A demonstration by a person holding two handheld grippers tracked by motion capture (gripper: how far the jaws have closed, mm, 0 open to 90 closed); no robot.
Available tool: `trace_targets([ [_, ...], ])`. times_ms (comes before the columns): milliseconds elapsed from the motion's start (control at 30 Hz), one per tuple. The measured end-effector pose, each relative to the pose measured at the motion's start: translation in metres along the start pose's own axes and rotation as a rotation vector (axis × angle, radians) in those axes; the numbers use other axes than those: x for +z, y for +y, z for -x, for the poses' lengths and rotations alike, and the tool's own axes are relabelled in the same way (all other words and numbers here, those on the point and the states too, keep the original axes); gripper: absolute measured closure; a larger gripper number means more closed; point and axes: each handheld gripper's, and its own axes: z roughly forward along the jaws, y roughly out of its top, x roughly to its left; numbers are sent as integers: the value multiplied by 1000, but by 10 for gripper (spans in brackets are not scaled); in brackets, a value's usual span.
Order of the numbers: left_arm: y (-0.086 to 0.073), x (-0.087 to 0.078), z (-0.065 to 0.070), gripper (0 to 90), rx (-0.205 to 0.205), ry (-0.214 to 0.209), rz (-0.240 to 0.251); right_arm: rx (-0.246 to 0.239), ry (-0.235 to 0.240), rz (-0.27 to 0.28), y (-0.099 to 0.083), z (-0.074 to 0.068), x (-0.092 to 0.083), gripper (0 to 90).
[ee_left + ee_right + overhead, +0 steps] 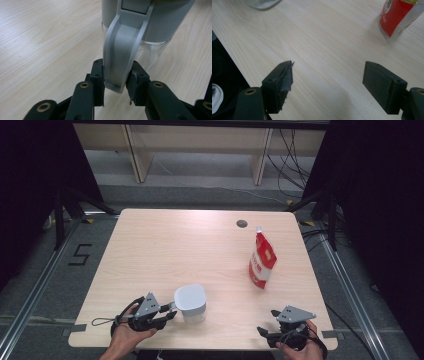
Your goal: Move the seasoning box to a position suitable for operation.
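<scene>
The left tool [115, 79] grips the jug [190, 303] by its handle [120, 47]; jug just right of it. The right tool [328, 83] gapes, empty.

Your left gripper view cuts the jug [150, 22] off at its top edge, lid unseen. Your right gripper view crops the red pouch [398, 17] at top and right. Pouch lettering in the high view: too small to read.
</scene>
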Motion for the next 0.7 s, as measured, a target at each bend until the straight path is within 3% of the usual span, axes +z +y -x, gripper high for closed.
trace_targets([
  [67, 1, 1, 1, 689, -1, 2, -1, 0, -1, 1, 0, 0, 0, 252],
  [100, 2, 3, 0, 689, 20, -3, -6, 1, -1, 2, 0, 0, 0, 252],
  [533, 13, 18, 5, 691, 20, -14, 0, 7, 16, 0, 1, -1, 0, 253],
  [600, 14, 20, 4, 691, 55, -19, 6, 5, 13, -1, 1, -1, 0, 253],
  [700, 16, 22, 6, 692, 43, -22, 5, 3, 15, -2, 1, -1, 0, 255],
])
